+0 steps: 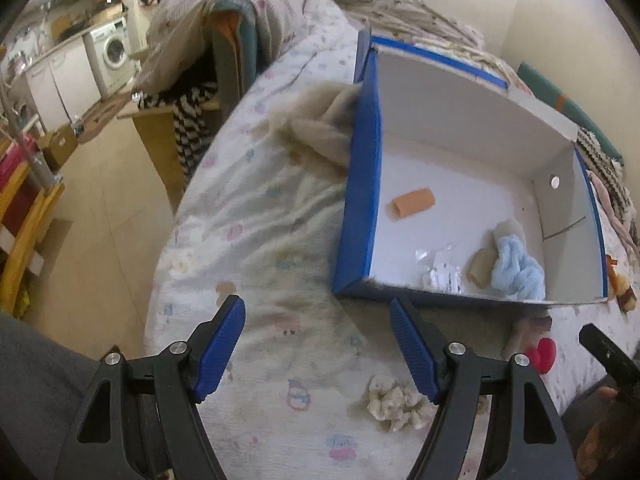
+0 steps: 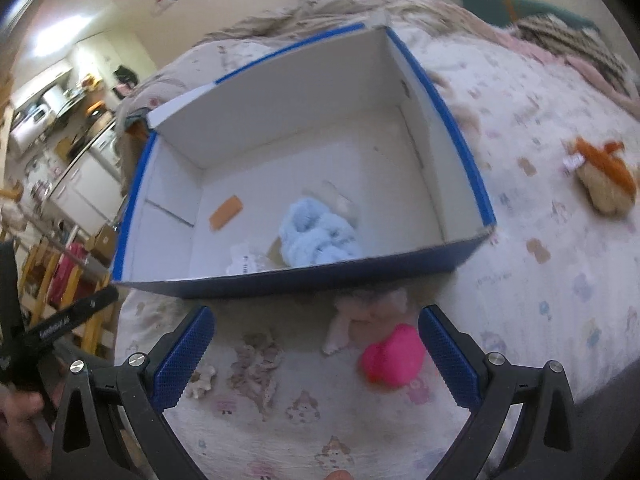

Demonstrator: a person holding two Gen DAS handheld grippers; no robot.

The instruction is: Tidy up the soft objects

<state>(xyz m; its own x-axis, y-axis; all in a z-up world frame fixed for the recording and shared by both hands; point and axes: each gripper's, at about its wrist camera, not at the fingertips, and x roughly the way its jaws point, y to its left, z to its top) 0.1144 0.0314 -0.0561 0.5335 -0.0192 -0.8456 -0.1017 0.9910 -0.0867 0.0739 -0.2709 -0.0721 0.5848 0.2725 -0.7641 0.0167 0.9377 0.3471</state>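
I am holding both grippers wide and empty: left gripper point(image 1: 318, 312) hovering over the cream scrunchie point(image 1: 398, 402) at five o'clock, right gripper point(image 2: 316, 322) with the pink toy point(image 2: 394, 356) at four o'clock, blue box point(image 2: 320, 276) at twelve.

- One blue box point(image 2: 460, 258), open on the bedspread.
- Inside the box: one light-blue fluffy piece point(image 2: 316, 232), one orange roll point(image 2: 226, 212), one beige roll point(image 1: 480, 268), one clear wrapper point(image 1: 440, 274).
- Just before the box: one pink toy point(image 2: 394, 354), one cream scrunchie point(image 1: 394, 402).
- Right of the box: one orange-and-tan plush point(image 2: 606, 178).
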